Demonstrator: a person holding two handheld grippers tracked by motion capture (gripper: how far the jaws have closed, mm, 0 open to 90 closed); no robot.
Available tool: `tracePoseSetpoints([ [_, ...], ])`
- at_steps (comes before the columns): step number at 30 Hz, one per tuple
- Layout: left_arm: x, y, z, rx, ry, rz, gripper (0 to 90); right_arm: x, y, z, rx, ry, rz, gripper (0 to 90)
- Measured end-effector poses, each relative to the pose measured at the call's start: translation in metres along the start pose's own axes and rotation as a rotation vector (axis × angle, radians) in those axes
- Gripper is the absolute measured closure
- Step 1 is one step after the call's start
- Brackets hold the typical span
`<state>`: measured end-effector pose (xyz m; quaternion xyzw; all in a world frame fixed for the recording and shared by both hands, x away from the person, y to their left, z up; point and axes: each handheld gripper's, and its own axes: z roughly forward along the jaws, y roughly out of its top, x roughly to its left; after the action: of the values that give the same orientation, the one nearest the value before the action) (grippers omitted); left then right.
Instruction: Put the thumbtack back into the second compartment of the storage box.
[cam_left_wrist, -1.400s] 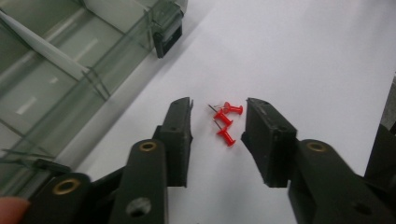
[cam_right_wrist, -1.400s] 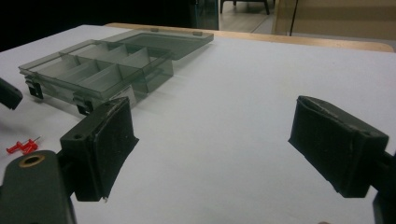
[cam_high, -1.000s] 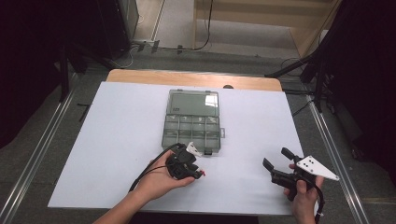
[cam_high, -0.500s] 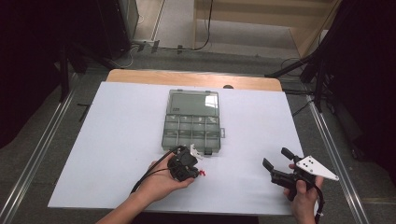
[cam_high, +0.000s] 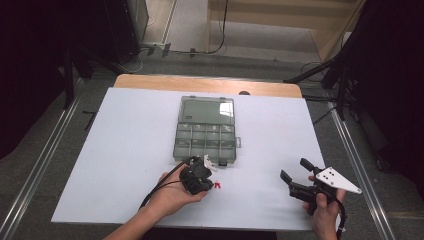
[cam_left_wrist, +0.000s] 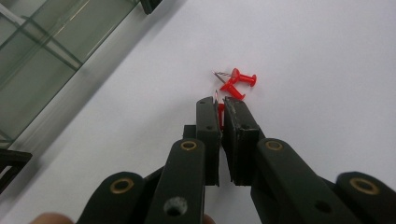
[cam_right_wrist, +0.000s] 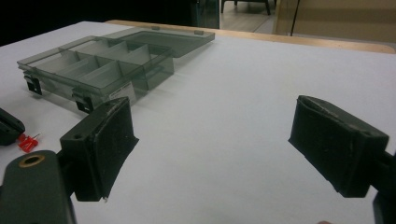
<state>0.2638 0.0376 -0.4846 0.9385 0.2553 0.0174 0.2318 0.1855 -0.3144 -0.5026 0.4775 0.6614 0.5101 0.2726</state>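
Left gripper (cam_left_wrist: 218, 105) fingers just closed, pinching red pushpin (cam_left_wrist: 220, 113); right gripper (cam_right_wrist: 212, 149) fingers spread; no legible writing

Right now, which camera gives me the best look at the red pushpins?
The left gripper view: the loose red pushpins lie sharp just beyond its shut jaws. The high view shows a red speck; the right gripper view catches them at its left edge.

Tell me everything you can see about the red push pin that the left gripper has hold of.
The pinched push pin is red, plastic-looking, with a thin metal point poking out beyond the pads. The left gripper is shut on it, so most of its body is hidden. It sits low over the white table sheet, just short of two loose red pins; contact between them cannot be told.
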Motion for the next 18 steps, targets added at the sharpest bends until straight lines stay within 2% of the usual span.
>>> tracePoseSetpoints([
  [11, 0.003, 0.0, -0.004, -0.019, -0.015, 0.017, 85.4, -0.001, 0.0, -0.001, -0.008, -0.007, -0.003, 14.1],
  [18, 0.008, 0.0, -0.011, -0.034, -0.015, 0.013, 85.5, 0.0, 0.0, -0.001, -0.01, -0.008, -0.005, 14.1],
])
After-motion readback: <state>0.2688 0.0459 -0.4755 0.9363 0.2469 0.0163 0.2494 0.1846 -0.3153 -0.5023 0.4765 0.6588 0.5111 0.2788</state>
